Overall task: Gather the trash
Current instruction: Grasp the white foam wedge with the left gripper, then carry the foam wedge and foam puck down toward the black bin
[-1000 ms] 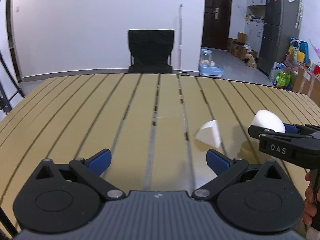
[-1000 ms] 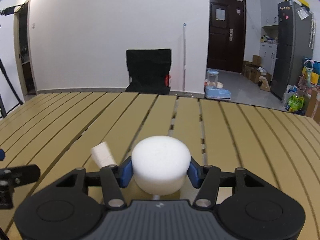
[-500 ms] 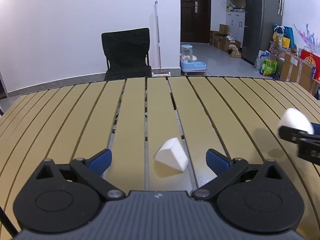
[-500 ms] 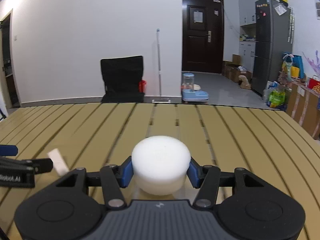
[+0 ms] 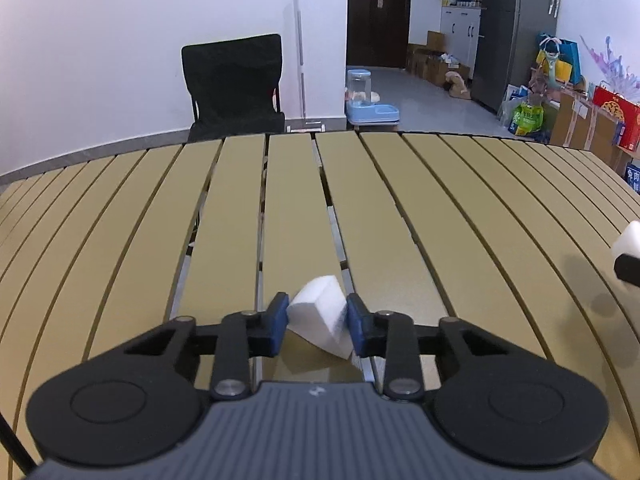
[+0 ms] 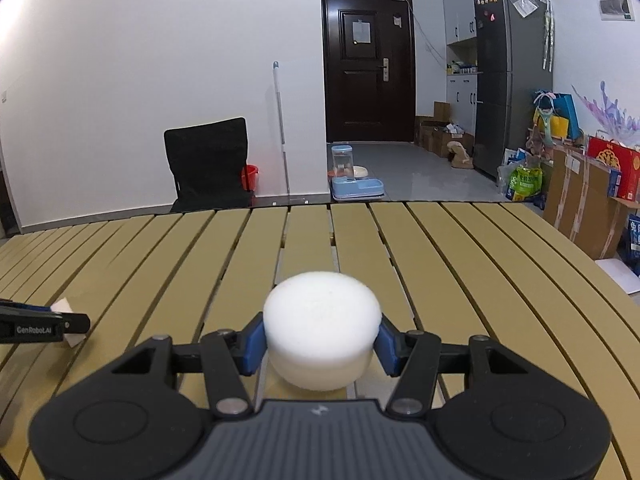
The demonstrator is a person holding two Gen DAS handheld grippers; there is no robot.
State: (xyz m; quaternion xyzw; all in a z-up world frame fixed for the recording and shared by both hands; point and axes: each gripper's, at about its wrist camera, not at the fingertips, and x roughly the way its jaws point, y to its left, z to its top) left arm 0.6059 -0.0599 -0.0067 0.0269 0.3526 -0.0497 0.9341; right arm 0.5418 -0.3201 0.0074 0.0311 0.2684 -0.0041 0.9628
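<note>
My left gripper (image 5: 318, 320) is shut on a white wedge-shaped foam piece (image 5: 320, 320), low over the slatted tan table (image 5: 400, 208). The wedge's lower corner is at the table surface. My right gripper (image 6: 322, 340) is shut on a round white foam puck (image 6: 322, 330) and holds it above the table (image 6: 460, 264). In the left wrist view the puck (image 5: 629, 236) and the right gripper's tip show at the far right edge. In the right wrist view the left gripper's finger (image 6: 40, 326) and the wedge (image 6: 66, 314) show at the far left.
A black chair (image 5: 234, 84) stands beyond the table's far edge. A mop handle (image 5: 299, 52), a blue pet feeder (image 5: 370, 104), a dark door and a fridge (image 5: 516, 32) are farther back. Boxes and bags (image 6: 588, 196) line the right wall.
My left gripper moved onto the wedge and shut on it; it was open before. My right gripper kept its hold on the puck and moved off to the right.
</note>
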